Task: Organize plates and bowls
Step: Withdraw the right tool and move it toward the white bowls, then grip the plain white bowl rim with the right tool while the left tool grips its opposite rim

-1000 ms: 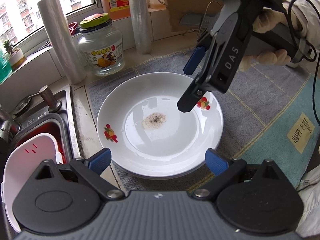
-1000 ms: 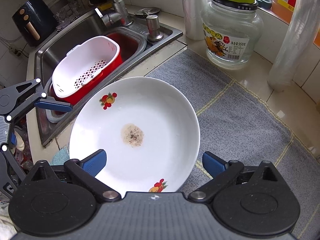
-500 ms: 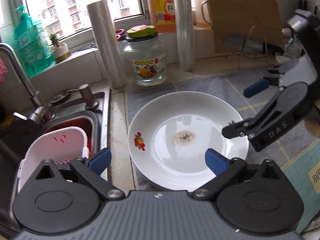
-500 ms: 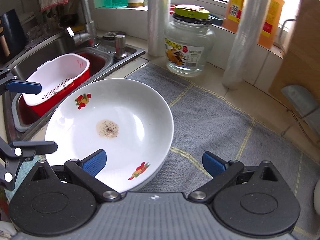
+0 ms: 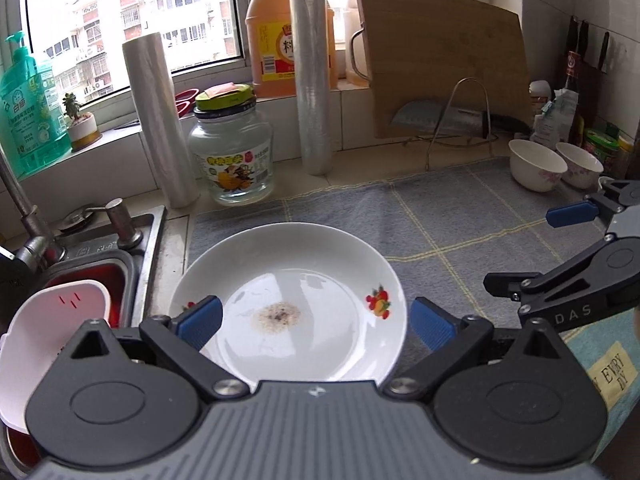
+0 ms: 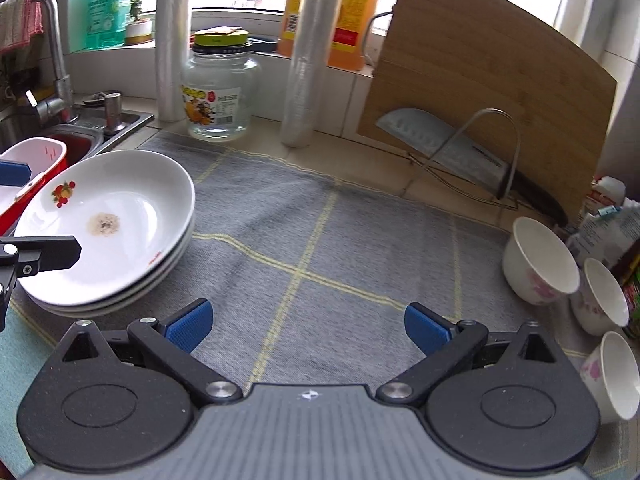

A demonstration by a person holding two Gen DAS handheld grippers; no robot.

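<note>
A stack of white plates (image 6: 108,236) with fruit prints and a speckled stain sits on the grey mat by the sink; its top plate (image 5: 288,300) shows in the left wrist view. My left gripper (image 5: 316,322) is open, its blue pads on either side of the plate's near rim, holding nothing. My right gripper (image 6: 306,324) is open and empty over the bare mat, right of the stack; it also shows in the left wrist view (image 5: 532,244). Three white bowls (image 6: 540,258) stand at the mat's right end.
A sink (image 5: 80,264) with a red and white strainer basket (image 5: 48,328) lies left. A glass jar (image 5: 232,152), two film rolls (image 5: 310,72), an oil jug, a bamboo cutting board (image 6: 480,92) and a cleaver on a wire rack (image 6: 452,152) line the back. Bottles stand at the far right.
Both grippers have drawn back and tilted up. The right gripper has swung right, away from the plates, and now faces the mat and bowls. The plates have not moved.
</note>
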